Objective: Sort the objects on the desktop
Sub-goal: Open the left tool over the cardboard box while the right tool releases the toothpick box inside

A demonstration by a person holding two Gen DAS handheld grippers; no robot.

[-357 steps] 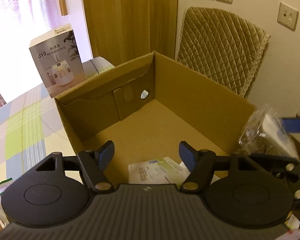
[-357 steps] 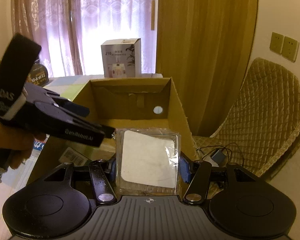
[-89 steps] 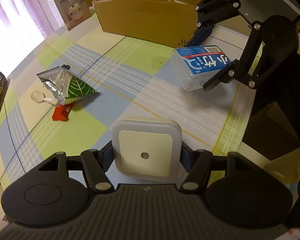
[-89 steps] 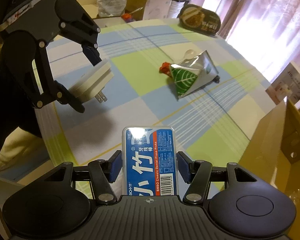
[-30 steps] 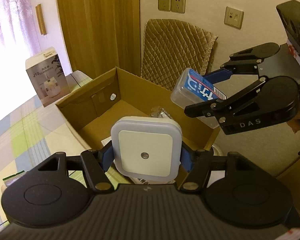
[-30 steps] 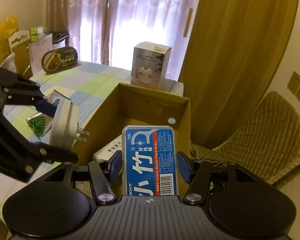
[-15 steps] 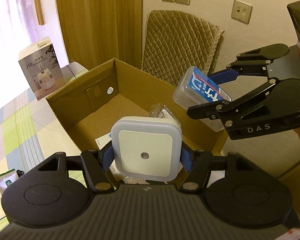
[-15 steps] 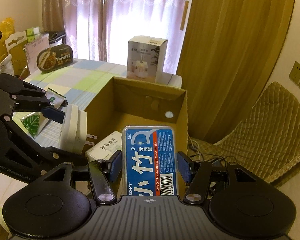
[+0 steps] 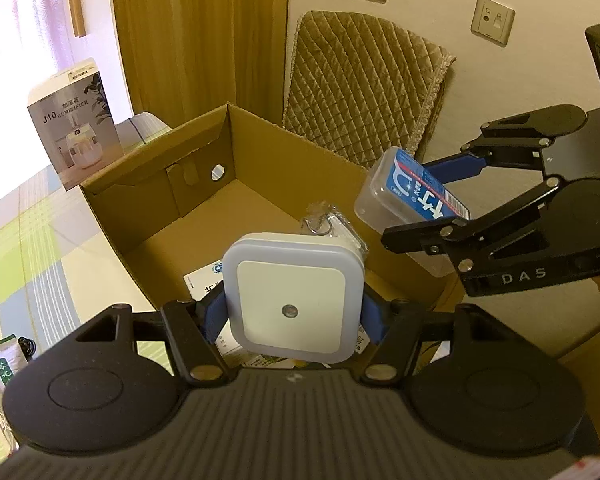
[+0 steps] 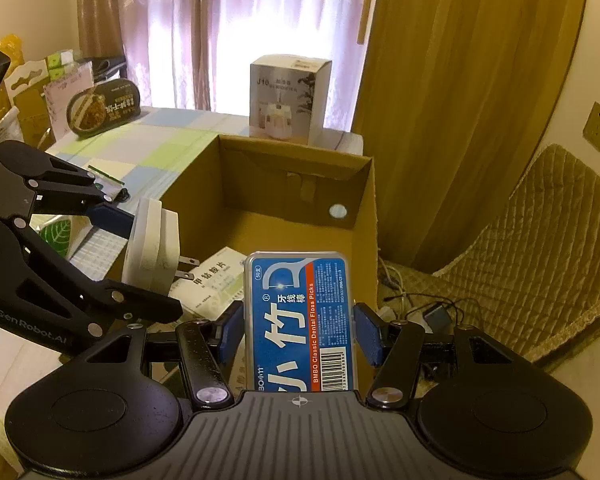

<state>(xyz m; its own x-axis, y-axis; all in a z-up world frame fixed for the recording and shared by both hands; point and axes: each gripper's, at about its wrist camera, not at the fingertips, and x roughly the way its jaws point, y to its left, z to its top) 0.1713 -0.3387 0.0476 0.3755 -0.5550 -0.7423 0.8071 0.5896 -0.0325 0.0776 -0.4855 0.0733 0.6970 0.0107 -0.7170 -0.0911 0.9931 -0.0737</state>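
My left gripper (image 9: 294,316) is shut on a white square plug-in night light (image 9: 294,296), held over the near edge of an open cardboard box (image 9: 296,148). In the right wrist view the same night light (image 10: 152,246) shows side-on, prongs pointing into the box (image 10: 364,208). My right gripper (image 10: 300,336) is shut on a clear dental floss pick box with a blue label (image 10: 300,320), above the box's right side; it also shows in the left wrist view as the floss box (image 9: 408,200). Inside the box lie a white medicine carton (image 10: 212,276) and a clear packet (image 9: 332,228).
A white humidifier carton (image 9: 74,124) stands behind the cardboard box on a checked tablecloth (image 10: 112,144). A green leaf-print packet (image 10: 56,234) and a black food tub (image 10: 104,108) sit on the table. A quilted chair (image 9: 360,84) stands beyond the box, cables (image 10: 428,308) on the floor.
Both grippers have moved closer over the cardboard box, each still holding its object. The box fills more of both views than half a second ago.
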